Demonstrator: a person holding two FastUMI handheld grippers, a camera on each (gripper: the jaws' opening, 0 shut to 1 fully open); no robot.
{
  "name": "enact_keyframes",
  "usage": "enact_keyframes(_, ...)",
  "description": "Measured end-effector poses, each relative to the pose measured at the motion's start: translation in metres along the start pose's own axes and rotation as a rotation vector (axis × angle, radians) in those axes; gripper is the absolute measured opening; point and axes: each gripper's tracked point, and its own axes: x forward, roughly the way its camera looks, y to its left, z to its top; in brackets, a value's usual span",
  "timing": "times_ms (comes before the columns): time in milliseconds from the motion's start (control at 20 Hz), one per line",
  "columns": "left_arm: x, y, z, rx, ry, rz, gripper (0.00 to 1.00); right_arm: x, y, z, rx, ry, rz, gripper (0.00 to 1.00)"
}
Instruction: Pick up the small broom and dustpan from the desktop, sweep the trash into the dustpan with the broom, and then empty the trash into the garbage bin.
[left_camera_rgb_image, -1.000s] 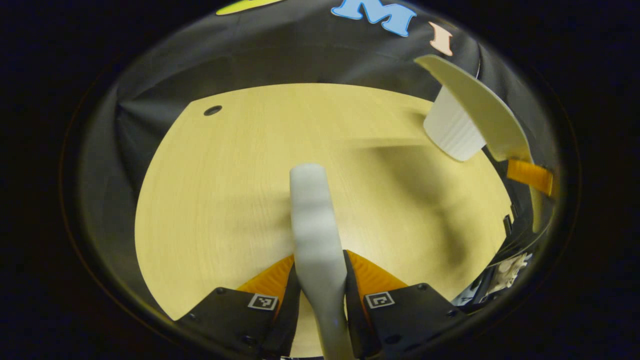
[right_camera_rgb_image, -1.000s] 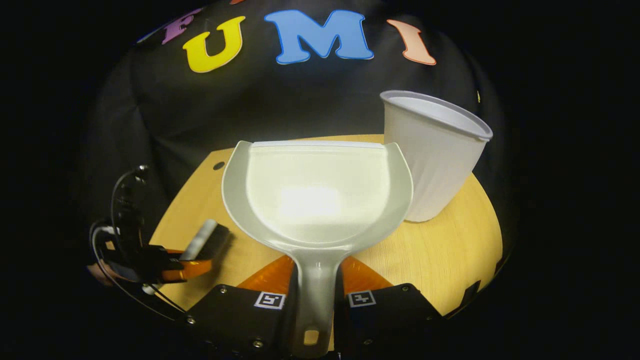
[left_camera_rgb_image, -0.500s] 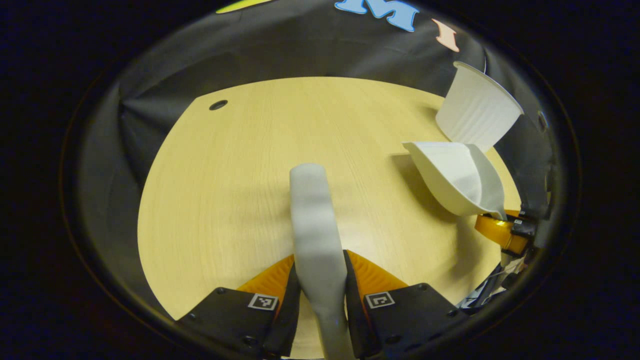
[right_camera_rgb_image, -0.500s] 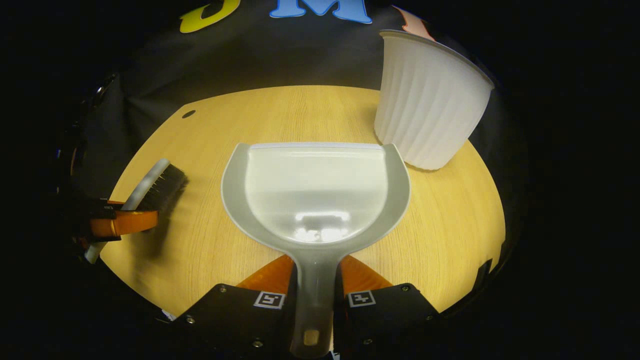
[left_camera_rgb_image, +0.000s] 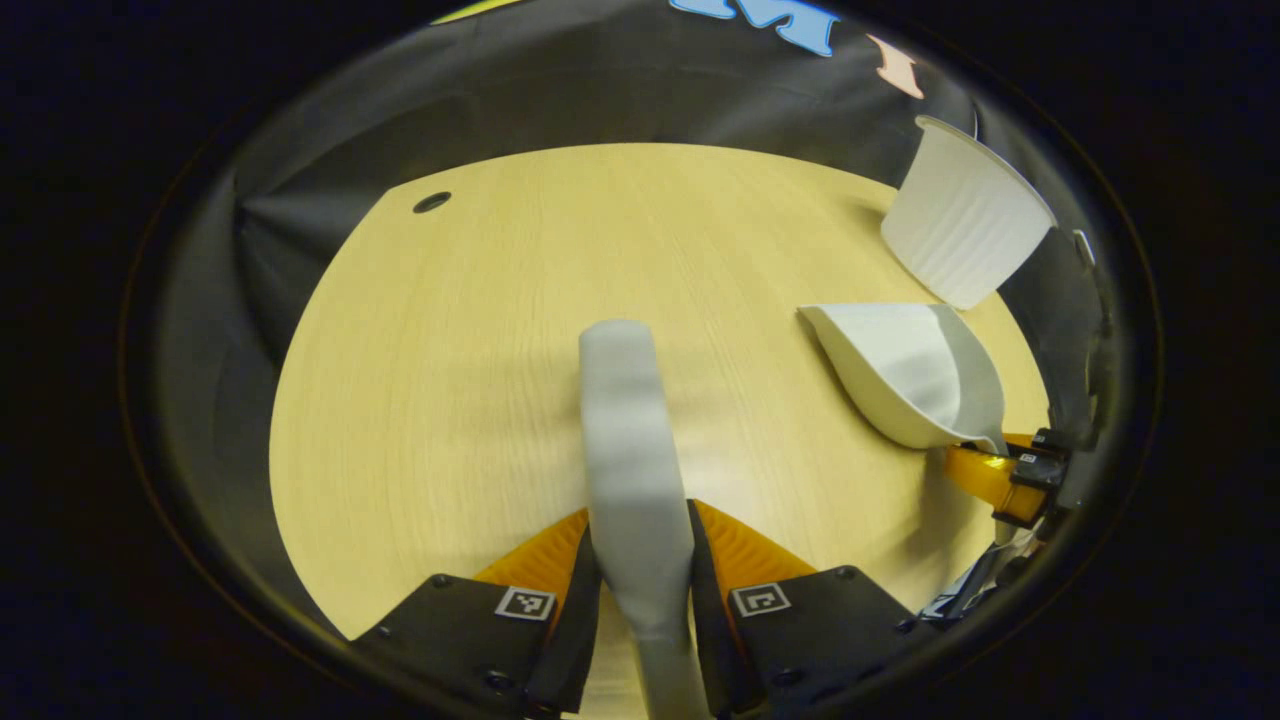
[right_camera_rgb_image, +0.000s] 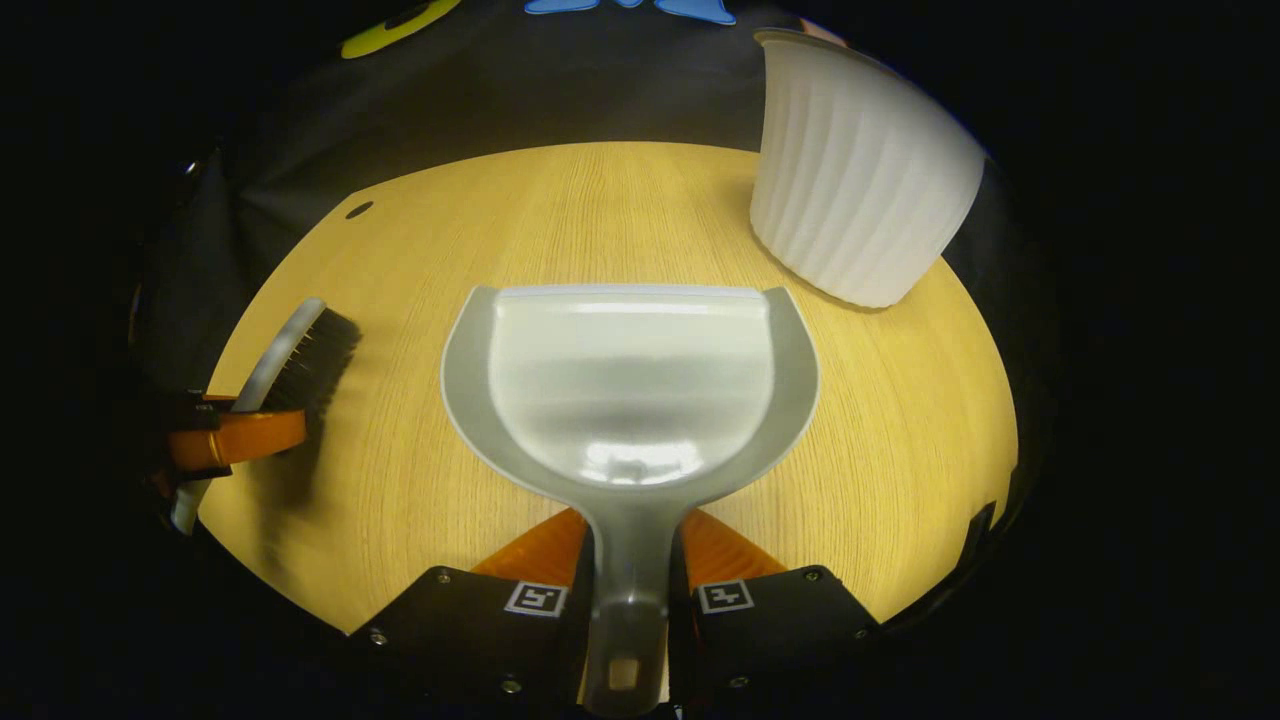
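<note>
Both grippers were clamped, the left gripper (left_camera_rgb_image: 640, 560) on the small grey plastic broom (left_camera_rgb_image: 628, 450) and the right gripper (right_camera_rgb_image: 628, 560) on the pale grey plastic dustpan (right_camera_rgb_image: 630, 390), so I think the dustpan should go down flat and slow on the yellow wooden desktop (right_camera_rgb_image: 900, 400), clear of the white ribbed garbage bin (right_camera_rgb_image: 855, 180) at upper right.

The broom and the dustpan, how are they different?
The broom is long and thin with dark bristles; the dustpan is a wide, smooth scoop with none. The broom sits in the left gripper; the dustpan's handle sits in the right gripper. The broom lies to the dustpan's left, well apart. Both are pale grey, each clamped between orange fingers above the wooden table.
</note>
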Motion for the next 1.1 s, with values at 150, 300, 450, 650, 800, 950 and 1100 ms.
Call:
enact_keyframes(150,0.001,-0.002,-0.003,-0.016,0.01,-0.008,0.51,-0.001,0.0,0.0,-0.005,0.001,0.0,0.35)
enact_keyframes(300,0.002,0.001,-0.003,-0.025,0.003,-0.001,0.53,-0.004,-0.003,0.001,-0.014,0.003,-0.008,0.36)
enact_keyframes(450,-0.002,-0.005,0.001,-0.02,-0.016,-0.011,0.55,-0.005,-0.006,0.006,-0.013,-0.017,-0.004,0.57)
enact_keyframes(650,-0.009,-0.013,0.007,-0.049,-0.038,-0.021,0.85,-0.013,-0.006,0.013,-0.002,-0.043,0.01,0.83)
enact_keyframes(800,-0.022,-0.008,0.01,-0.049,-0.087,-0.007,0.96,-0.027,-0.009,0.019,-0.001,-0.072,0.016,0.95)
enact_keyframes(950,-0.035,-0.009,0.023,-0.044,-0.163,0.008,0.96,-0.044,-0.013,0.029,-0.008,-0.127,0.02,0.98)
enact_keyframes(1100,-0.053,-0.009,0.041,-0.052,-0.271,0.026,0.96,-0.065,-0.017,0.054,-0.024,-0.235,0.011,0.98)
